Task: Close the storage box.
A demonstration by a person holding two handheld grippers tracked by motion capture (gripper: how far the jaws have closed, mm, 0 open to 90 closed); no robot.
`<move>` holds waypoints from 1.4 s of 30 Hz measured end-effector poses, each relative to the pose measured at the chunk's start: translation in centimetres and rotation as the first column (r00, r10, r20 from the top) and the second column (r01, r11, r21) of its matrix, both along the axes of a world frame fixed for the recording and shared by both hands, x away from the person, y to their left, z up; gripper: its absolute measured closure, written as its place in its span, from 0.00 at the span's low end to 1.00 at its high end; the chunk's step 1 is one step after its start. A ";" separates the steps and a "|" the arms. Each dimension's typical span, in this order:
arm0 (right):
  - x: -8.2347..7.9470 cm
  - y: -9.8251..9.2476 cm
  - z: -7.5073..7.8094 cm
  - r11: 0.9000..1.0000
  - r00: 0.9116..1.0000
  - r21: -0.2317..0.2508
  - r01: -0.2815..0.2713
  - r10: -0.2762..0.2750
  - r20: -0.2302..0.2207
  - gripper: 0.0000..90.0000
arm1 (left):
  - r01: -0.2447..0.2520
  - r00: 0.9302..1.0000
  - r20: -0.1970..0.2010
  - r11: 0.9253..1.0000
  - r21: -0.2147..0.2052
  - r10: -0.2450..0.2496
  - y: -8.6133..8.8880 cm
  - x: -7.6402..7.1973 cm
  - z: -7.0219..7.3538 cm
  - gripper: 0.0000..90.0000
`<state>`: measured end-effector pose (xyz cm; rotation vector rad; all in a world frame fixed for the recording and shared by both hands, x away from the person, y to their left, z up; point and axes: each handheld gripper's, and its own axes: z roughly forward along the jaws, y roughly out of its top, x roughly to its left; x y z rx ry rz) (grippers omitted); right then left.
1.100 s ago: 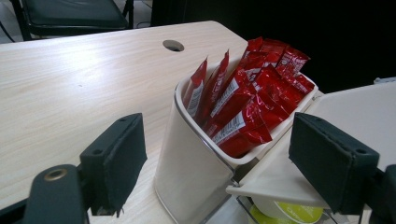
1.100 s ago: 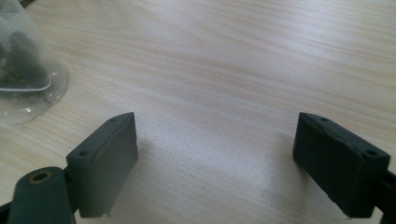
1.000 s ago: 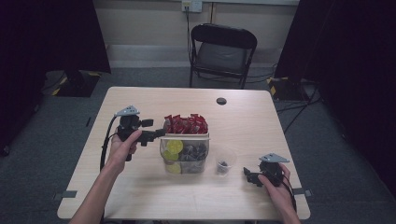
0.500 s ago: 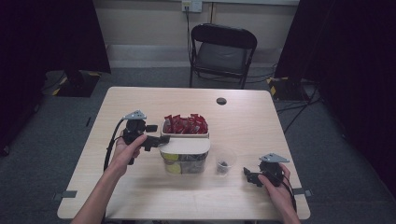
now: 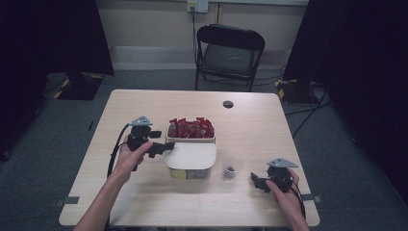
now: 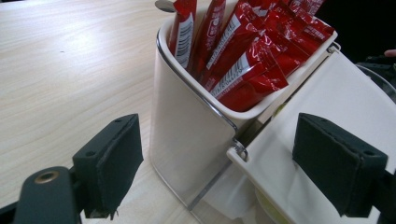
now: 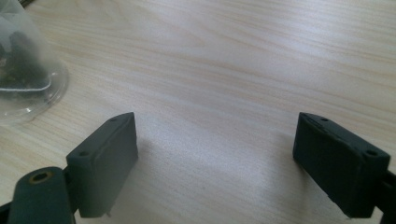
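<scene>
White plastic container (image 5: pixel 190 156) sits mid-worktop (image 5: pixel 144 103), and the left gripper (image 5: pixel 161 147) is right at its left side, jaws spread wide. From the left gripper view the container's corner (image 6: pixel 187 140) sits between the two pads without either one touching it; the hinged lid (image 6: pixel 327 107) lies under the right-hand jaw, the near wall is closer to the left one.

Compared with a second ago, the lid has flipped down: back then the front compartment was open and you could see yellow and dark stuff through it, now the flat white lid (image 5: pixel 191 155) covers it. The left gripper has also moved in toward the container from farther out to the left. The right gripper (image 5: pixel 260 183) hasn't budged, parked near the front right edge of the worktop, jaws also spread, nothing between them but bare wood.

Contents: the back compartment is stuffed with red sachets (image 5: pixel 191 128) standing upright, poking over the rim. The front part is clear-walled and a bit of yellow shows through at the bottom. A small clear cup (image 5: pixel 232 166) with something dark in it stands just right of the container, between it and the right gripper.
</scene>
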<state>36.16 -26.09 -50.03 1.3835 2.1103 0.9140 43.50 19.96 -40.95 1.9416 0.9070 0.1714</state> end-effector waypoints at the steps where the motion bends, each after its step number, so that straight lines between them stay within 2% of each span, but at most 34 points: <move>1: 0.0 0.0 0.0 1.000 1.000 0.000 0.000 0.000 0.000 0.15 | 0.009 1.000 -0.002 1.000 0.002 -0.009 0.0 0.0 0.0 0.17; 6: 0.0 0.0 0.0 1.000 1.000 0.000 0.000 0.000 0.000 0.15 | 0.002 1.000 0.000 1.000 -0.007 -0.002 0.3 -0.2 0.2 0.17; 10: 0.0 0.0 0.0 1.000 1.000 -0.001 -0.001 0.001 0.000 0.15 | 0.008 1.000 0.011 0.999 -0.035 -0.008 0.5 -0.5 0.3 0.17; 12: 0.0 0.0 0.0 1.000 1.000 -0.001 -0.002 0.002 0.000 0.15 | 0.005 1.000 0.010 1.000 -0.021 -0.005 0.6 -0.7 0.3 0.17; 21: 0.0 0.0 0.0 1.000 1.000 -0.002 -0.001 0.001 0.000 0.15 | -0.039 0.999 0.024 0.999 -0.031 0.040 2.9 -1.9 0.6 0.17; 27: 0.0 0.0 0.0 1.000 1.000 0.000 -0.001 0.001 0.000 0.15 | -0.067 0.998 0.013 0.998 0.010 0.067 4.6 -3.2 -0.2 0.17; 31: 0.0 0.0 0.0 1.000 1.000 -0.001 0.000 0.000 0.000 0.15 | -0.088 0.996 0.020 0.989 0.121 0.087 5.5 -4.0 -1.8 0.17; 32: 0.0 0.0 0.0 1.000 1.000 -0.002 0.000 0.000 0.000 0.15 | -0.091 0.996 0.010 0.986 0.139 0.090 5.7 -4.2 -2.4 0.17; 35: 0.1 0.0 0.0 1.000 1.000 -0.001 -0.001 0.001 0.000 0.15 | -0.096 0.995 -0.011 0.983 0.158 0.099 6.2 -4.5 -3.5 0.17; 40: 0.1 0.0 0.0 1.000 1.000 -0.001 0.002 -0.002 -0.001 0.13 | -0.126 0.990 -0.031 0.972 0.200 0.134 7.0 -4.9 -5.3 0.17; 42: 0.1 0.0 0.0 1.000 1.000 0.000 0.009 -0.009 -0.005 0.12 | -0.125 0.989 -0.057 0.975 0.183 0.137 7.2 -4.9 -5.9 0.17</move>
